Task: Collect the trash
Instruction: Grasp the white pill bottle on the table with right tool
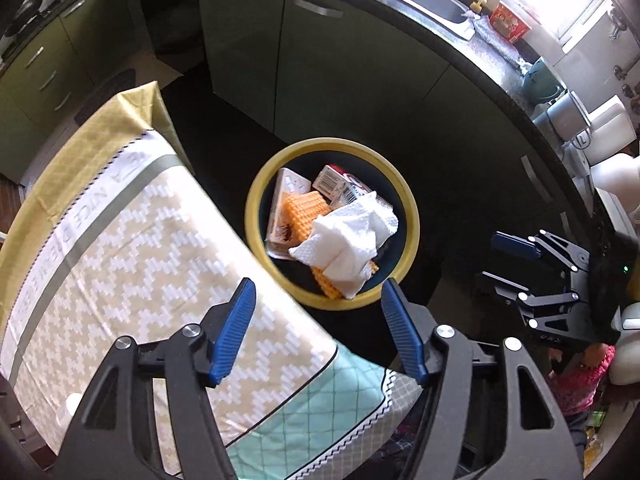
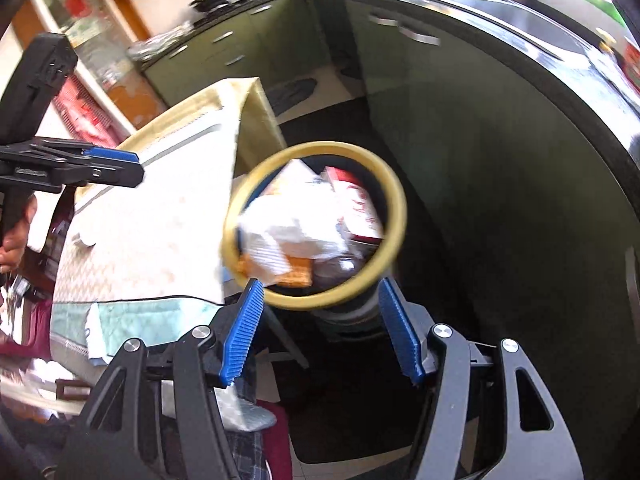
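I see my left hand-held gripper [image 1: 320,320] spread and empty above the yellow-rimmed bin [image 1: 332,304]. A crumpled tissue [image 1: 348,240] lies inside. My right hand-held gripper [image 2: 320,328] is spread too.

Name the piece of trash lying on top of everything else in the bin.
The crumpled white paper towel. It sits uppermost in the yellow-rimmed bin, overlapping the orange waffle-textured pieces and the printed cartons, which lie partly buried under it.

bin rim [image 1: 408,248]: yellow | tissue [image 1: 352,240]: white | tablecloth [image 1: 160,260]: beige-white zigzag | cabinets [image 1: 340,60]: green
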### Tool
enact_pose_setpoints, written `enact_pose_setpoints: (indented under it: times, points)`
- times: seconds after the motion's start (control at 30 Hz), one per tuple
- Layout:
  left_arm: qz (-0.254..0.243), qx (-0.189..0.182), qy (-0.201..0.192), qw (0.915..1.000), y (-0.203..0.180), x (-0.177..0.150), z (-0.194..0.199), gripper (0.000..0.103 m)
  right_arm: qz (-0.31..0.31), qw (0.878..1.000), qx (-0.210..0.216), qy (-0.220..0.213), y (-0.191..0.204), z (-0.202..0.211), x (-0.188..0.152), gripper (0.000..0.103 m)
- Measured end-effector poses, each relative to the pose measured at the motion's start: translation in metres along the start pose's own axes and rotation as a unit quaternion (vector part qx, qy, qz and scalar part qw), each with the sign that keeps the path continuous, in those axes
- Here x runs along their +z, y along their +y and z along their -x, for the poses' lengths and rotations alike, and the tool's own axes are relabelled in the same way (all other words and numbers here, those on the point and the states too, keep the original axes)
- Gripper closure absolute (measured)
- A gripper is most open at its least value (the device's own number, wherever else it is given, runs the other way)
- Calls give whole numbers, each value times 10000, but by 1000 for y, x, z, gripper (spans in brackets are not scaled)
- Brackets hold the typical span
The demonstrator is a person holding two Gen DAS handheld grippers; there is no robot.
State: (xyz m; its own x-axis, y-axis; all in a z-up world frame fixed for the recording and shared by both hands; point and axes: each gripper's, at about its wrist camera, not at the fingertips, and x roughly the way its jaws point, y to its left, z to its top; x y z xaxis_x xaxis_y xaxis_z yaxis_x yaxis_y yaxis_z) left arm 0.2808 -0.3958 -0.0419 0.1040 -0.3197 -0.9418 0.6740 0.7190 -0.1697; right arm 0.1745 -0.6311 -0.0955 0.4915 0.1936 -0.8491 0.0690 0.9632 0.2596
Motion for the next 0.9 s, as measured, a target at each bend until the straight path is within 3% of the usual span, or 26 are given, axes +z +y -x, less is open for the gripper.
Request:
enact_pose_setpoints:
  times: [0.2, 0.33, 0.4, 0.5, 0.63, 0.77, 0.9]
  points:
    - [538, 278, -533, 9967, 72, -101, 88, 36, 1113, 9918, 591, 189, 103, -20, 24, 39]
    - [1245, 433, -786, 9881, 129, -176, 140, 35, 2082, 9708, 1107, 446, 194, -53, 41, 39]
    - [1598, 583, -977, 9806, 154, -212, 164, 33, 2646, 9532, 1333, 597, 243, -72, 45, 35]
    - [2021, 867, -1217, 9679, 186, -259, 191, 30, 3651, 9154, 1555, 670, 321, -102, 48, 27]
    - [2467, 1007, -1294, 9551, 222, -300, 203, 30, 4655, 8670, 1606, 758, 406, -141, 52, 27]
    - [2714, 941, -1213, 9501, 244, -322, 199, 30, 5292, 8282, 1581, 948, 465, -173, 55, 27]
    - [2814, 850, -1187, 9484, 254, -337, 195, 29, 5671, 8036, 1308, 1245, 499, -209, 51, 32]
